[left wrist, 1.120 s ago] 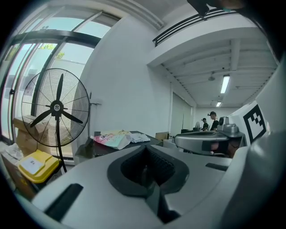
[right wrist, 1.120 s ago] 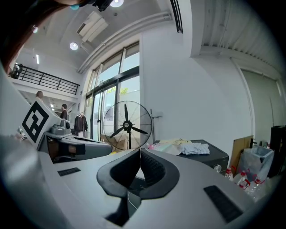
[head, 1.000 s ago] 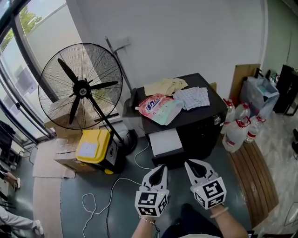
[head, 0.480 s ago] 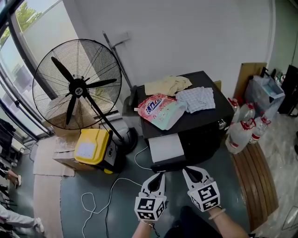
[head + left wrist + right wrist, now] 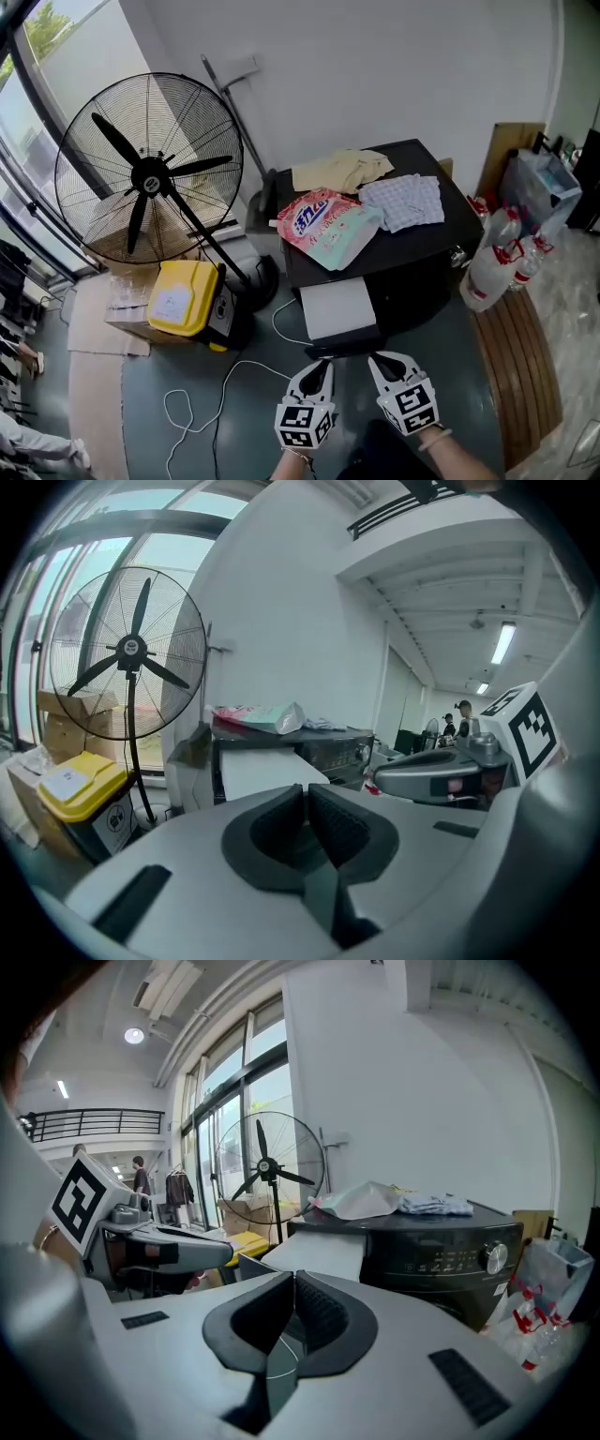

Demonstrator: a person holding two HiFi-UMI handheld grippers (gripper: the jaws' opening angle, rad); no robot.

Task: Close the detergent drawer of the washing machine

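Note:
The black washing machine stands mid-room with its white-topped detergent drawer pulled out toward me. My left gripper and right gripper hang side by side just in front of the drawer's front edge, both shut and holding nothing. In the left gripper view the drawer lies straight beyond the left gripper, with the right gripper's body at the right. The right gripper view shows the drawer past the right gripper, beside the machine's control panel.
A detergent bag and folded clothes lie on the machine's top. A big standing fan and a yellow bin are at the left. A white cable trails over the floor. Water bottles and wooden slats are at the right.
Both grippers have sunk lower in the head view and look smaller, staying shut and side by side. The machine and drawer have drifted slightly right and down in the head view.

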